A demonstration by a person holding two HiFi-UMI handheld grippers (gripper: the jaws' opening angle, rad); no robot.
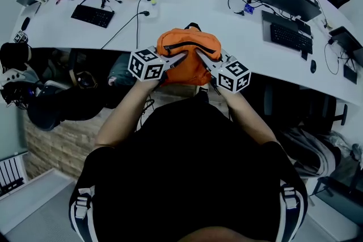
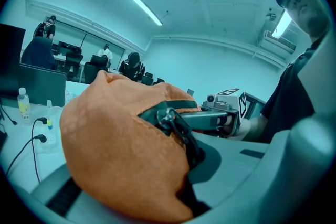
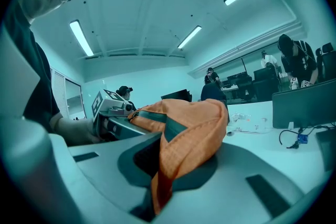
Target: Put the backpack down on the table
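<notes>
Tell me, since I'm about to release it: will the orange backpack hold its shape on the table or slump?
Probably slump: the backpack folds where the left hand-held gripper and right hand-held gripper pinch it. Likely light, since two pinches seem to carry it. Soft and lumpy, it shouldn't roll.

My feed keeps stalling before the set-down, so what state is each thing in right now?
backpack: gripped on both sides, at the near edge of the table; whether it rests on it is unclear.
left gripper: shut on backpack fabric.
right gripper: shut on backpack fabric.
bottle: upright on the table.
</notes>
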